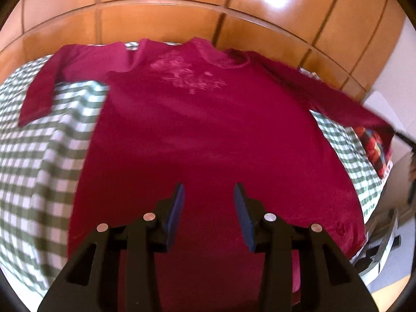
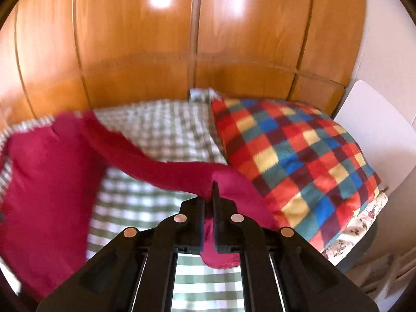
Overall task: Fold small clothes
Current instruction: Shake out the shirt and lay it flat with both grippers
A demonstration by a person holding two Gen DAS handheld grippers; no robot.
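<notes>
Two grippers over one garment: a dark red long-sleeved shirt lies front-up on the bed's green-and-white checked cover, its body flat, faded pale print on the chest. The neck end points twd the orange wooden wardrobe behind the bed.

L gripper hovers above the shirt's lower body, near the hem; jaws spread wide w/ nothing between them, blue pads facing each other. Whether the tips touch the cloth, can't tell.

R gripper is out past the shirt's side, jaws pressed together and pinching the end of one sleeve. The cuff hangs down below the jaws. That sleeve is lifted off the cover and stretches back to the shirt's shoulder. The other sleeve lies bent on the cover on the far side of the shirt.

Just beyond the held sleeve, away from the shirt, sits a multicoloured checked pillow, on top of a floral cloth. Picture is a bit blurred.
</notes>
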